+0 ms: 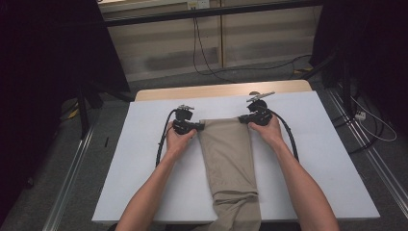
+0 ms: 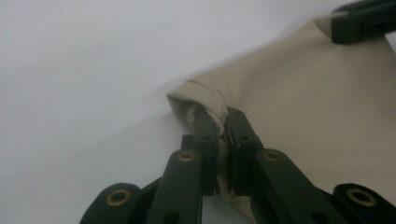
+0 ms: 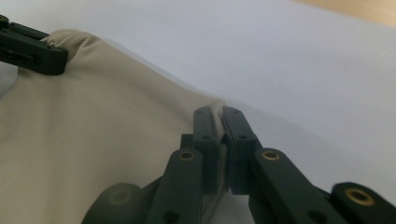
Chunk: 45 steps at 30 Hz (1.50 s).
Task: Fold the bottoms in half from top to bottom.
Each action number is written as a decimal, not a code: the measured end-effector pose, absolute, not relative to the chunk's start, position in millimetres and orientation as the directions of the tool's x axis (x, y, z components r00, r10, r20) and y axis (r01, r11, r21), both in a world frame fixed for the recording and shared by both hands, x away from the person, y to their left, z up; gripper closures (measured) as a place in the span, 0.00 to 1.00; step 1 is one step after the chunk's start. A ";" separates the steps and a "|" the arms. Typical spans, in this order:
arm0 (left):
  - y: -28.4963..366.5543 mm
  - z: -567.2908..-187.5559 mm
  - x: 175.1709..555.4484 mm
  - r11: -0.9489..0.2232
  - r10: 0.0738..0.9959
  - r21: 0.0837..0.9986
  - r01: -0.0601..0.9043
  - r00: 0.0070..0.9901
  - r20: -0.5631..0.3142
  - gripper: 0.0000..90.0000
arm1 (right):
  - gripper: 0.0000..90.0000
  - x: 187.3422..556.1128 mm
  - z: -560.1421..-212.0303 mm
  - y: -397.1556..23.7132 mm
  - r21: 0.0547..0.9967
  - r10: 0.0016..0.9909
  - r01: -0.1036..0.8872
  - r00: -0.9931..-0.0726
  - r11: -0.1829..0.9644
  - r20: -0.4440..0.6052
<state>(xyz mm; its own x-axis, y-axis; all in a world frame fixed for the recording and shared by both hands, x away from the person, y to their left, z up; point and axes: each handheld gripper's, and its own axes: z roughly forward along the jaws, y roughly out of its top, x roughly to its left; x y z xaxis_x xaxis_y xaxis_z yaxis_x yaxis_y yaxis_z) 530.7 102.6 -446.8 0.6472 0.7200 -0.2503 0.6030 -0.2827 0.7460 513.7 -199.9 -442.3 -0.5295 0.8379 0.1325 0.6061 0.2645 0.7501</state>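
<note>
both my forearms come in from the near edge of the table (image 1: 144, 192), and between them lies the folded beige trousers (image 1: 226, 154), a long narrow strip of cloth that runs from the near edge, where it bunches and hangs over, toward the middle of the white tabletop. its far end is the part i have hold of, one corner in each tool.

my left gripper (image 1: 196, 126) sits at the far left corner of that end. in the left gripper view its jaws are clamped tight on a thick stitched hem of the trousers (image 2: 201, 95), the cloth rolled and puckered just above the tips, with a strip of it squeezed down between the two black bars. my left hand (image 1: 179, 142) wraps the body of the tool, its black cable (image 1: 161, 144) looping back along my wrist.

my right gripper (image 1: 244, 120) holds the opposite far corner. in the right gripper view the jaws are pressed together on a thin edge of the beige fabric (image 3: 93, 116), which spreads smooth and flat away to one side, while the white table surface (image 3: 303, 70) lies on the other. my right hand (image 1: 267, 131) grips that tool, and its cable (image 1: 288, 137) curves round the outside of my wrist.

the far edge of the trousers is stretched fairly straight between the two grippers. beyond the white sheet a strip of bare wood (image 1: 216, 90) shows at the table's far side.
</note>
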 end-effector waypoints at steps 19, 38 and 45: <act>105.7 -364.6 571.4 -0.111 0.788 0.847 0.519 0.565 -0.243 0.95 | 0.95 541.5 -350.6 -202.3 0.866 0.864 0.470 -0.493 0.171 0.097; 94.8 -390.8 546.7 -0.217 0.797 0.817 0.535 0.580 -0.168 0.28 | 0.47 520.4 -379.6 -219.7 0.843 0.907 0.520 -0.407 0.135 0.106; 102.2 -407.6 481.4 -0.261 0.758 0.812 0.522 0.632 -0.163 0.21 | 0.56 440.4 -402.0 -210.3 0.841 0.847 0.504 -0.519 0.196 0.114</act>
